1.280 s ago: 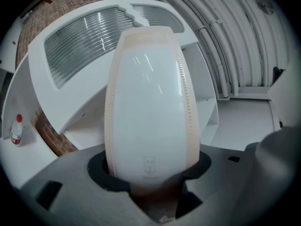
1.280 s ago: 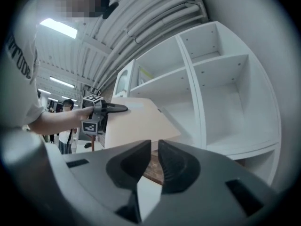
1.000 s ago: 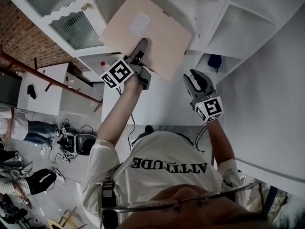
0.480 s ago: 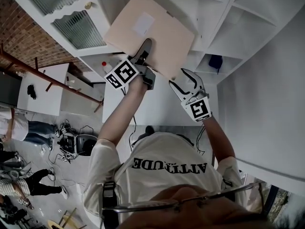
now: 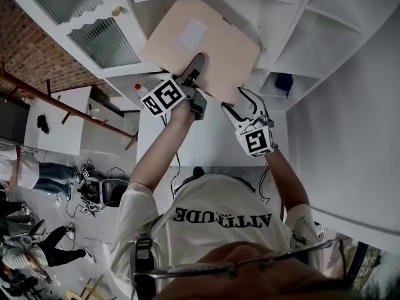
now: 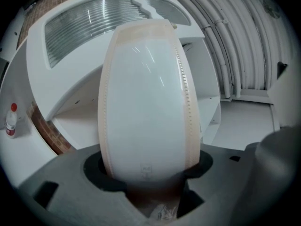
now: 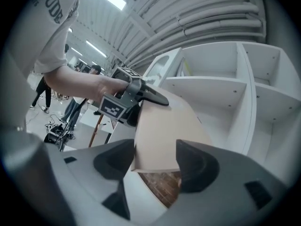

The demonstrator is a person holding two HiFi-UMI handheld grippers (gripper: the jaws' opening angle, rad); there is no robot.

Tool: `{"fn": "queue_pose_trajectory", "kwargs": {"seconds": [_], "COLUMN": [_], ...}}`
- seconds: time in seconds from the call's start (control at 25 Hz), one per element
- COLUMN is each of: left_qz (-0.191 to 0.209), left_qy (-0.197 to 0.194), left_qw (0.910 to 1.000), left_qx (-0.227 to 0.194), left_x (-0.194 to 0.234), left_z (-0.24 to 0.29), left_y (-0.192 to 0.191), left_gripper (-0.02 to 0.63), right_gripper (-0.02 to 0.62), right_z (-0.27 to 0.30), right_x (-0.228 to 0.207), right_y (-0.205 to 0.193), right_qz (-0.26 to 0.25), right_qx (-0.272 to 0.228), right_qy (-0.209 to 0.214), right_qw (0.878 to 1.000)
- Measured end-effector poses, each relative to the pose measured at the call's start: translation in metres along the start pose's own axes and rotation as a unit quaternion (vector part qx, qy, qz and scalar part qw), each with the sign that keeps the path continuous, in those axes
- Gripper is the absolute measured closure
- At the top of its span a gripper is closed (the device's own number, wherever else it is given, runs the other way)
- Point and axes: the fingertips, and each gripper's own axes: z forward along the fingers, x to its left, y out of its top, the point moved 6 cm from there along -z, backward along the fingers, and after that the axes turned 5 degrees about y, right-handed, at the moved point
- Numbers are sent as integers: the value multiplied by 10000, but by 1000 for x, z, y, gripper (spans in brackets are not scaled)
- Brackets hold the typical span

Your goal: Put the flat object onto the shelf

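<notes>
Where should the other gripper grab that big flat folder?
Its near right corner, coming edge-on from the person's side: the flat folder is thin and wide, so only an edge fits between jaws, and the left gripper holds that edge's middle. The right gripper, its jaws just opened, has that corner between them.

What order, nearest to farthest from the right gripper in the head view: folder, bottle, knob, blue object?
The right gripper has just been opening, a folder corner between its jaws.
1. folder, at the jaws.
2. blue object, right, in a cubby.
3. bottle, left.
4. knob, far upper left.
</notes>
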Motion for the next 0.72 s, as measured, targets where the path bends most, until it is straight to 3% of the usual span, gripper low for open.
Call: {"fn": "queue_pose_trajectory", "kwargs": {"seconds": [0.2,0.44,0.72], "left_qz": [323,393,314], "left_qy": [-118,-234,-387], "left_qw": [9981,9954,9911], "left_qx": [518,843,1235], "left_x": [4,9,13], "left_z": [8,12,17], "left_y": [-5,-11,-25], "left_gripper": [271,252,229], "right_gripper": [334,328,328], "right_z": [-1,-5,-15], "right_x": [-5,-9,-26], "right_y": [-2,0,-5], "right_qz": [73,-76,156], "right_qx": [60,118,-107], "right_qy": [12,0,-208], "right_qw": [10000,9999,9996]}}
